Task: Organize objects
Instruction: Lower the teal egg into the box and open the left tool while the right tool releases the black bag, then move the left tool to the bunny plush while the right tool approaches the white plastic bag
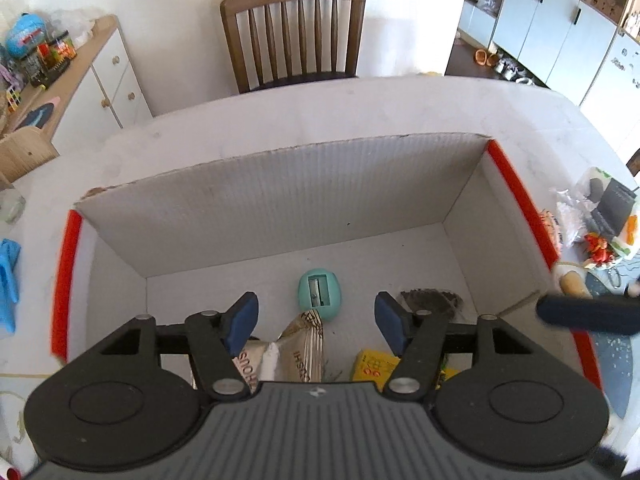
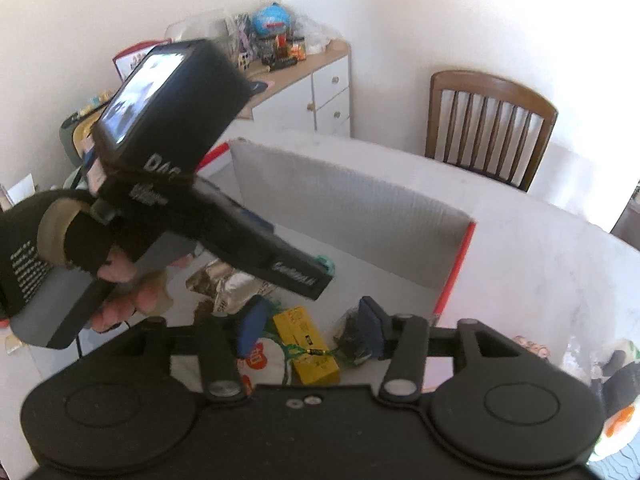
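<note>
A white cardboard box (image 1: 280,184) with red edges stands on the table. Inside lie a teal egg-shaped sharpener (image 1: 320,294), a silver-brown snack packet (image 1: 304,344), a yellow pack (image 1: 374,366) and a dark crumpled wrapper (image 1: 432,300). My left gripper (image 1: 316,324) hovers open and empty above the packet. In the right wrist view my right gripper (image 2: 312,328) is open and empty over the box (image 2: 352,200), above the yellow pack (image 2: 308,344), a white-and-orange item (image 2: 260,360) and a dark wrapper (image 2: 356,340). The left gripper body (image 2: 224,216) crosses that view.
A wooden chair (image 1: 294,32) stands behind the table. A sideboard with toys (image 1: 60,72) is at the left. Loose packets and a toy (image 1: 600,220) lie right of the box, a blue cloth (image 1: 8,280) left of it.
</note>
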